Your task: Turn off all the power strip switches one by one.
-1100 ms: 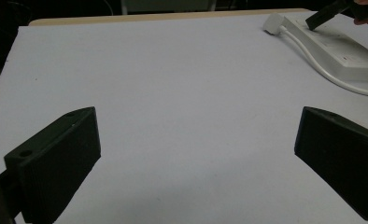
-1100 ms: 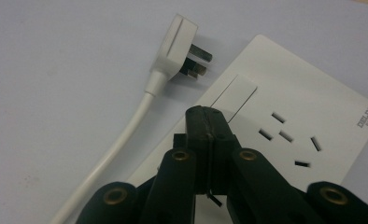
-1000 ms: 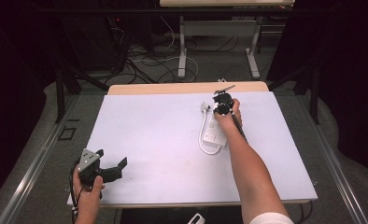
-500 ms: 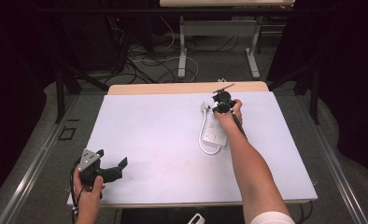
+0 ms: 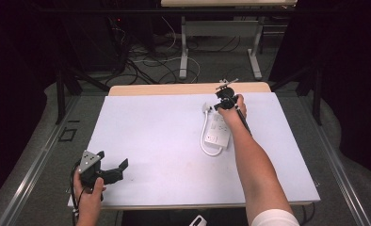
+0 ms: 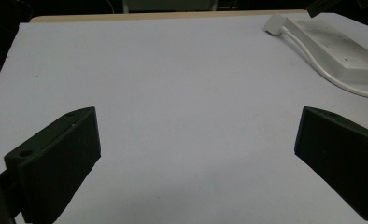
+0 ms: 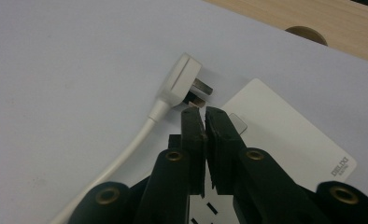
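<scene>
A white power strip lies on the right half of the white table, its cord looping back to a white plug beside its far end. My right gripper hovers over that far end. In the right gripper view its jaws are shut, with nothing visible between them. Their tips sit just short of the plug's metal prongs, above the strip. My left gripper rests at the near left edge. It stands open over bare table, far from the strip.
A strip of bare wooden tabletop with a round cable hole runs along the far edge. Beyond the table are cables on the floor and the legs of another table. Dark surroundings flank both sides.
</scene>
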A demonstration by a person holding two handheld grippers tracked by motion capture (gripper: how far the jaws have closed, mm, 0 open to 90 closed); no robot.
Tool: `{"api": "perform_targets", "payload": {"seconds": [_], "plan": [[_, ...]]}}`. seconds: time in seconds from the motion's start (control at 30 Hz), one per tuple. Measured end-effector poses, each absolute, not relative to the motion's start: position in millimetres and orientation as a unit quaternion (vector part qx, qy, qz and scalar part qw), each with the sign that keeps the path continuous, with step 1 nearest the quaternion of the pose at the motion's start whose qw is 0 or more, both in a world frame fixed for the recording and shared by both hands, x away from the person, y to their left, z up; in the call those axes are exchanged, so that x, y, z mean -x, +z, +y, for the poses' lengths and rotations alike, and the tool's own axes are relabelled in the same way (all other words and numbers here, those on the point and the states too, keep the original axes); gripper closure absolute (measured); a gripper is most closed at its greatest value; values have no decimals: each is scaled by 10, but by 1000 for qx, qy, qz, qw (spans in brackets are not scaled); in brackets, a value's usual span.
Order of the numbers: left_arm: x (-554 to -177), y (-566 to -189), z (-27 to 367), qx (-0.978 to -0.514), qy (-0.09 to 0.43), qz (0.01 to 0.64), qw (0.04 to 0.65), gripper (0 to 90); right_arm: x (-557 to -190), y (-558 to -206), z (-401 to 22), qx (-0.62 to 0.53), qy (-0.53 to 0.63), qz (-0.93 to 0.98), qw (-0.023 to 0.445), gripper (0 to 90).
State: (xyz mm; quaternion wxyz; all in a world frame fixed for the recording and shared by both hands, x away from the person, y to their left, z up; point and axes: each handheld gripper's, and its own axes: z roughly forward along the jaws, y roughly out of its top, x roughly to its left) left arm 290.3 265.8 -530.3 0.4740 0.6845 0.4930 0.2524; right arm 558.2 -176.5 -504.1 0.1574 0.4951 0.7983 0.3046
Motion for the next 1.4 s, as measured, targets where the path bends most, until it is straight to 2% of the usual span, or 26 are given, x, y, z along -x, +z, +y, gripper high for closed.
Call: {"api": "perform_targets", "payload": {"seconds": [0.93,1.4], "plan": [[-2836,-5293,2589,-689,252,491,470,5,-5730,-5144,-1832,-490,316,784,211,900],[-2851,-5303,2585,-691,253,490,468,5,-5797,-5214,-1921,-500,308,784,201,900]]}}
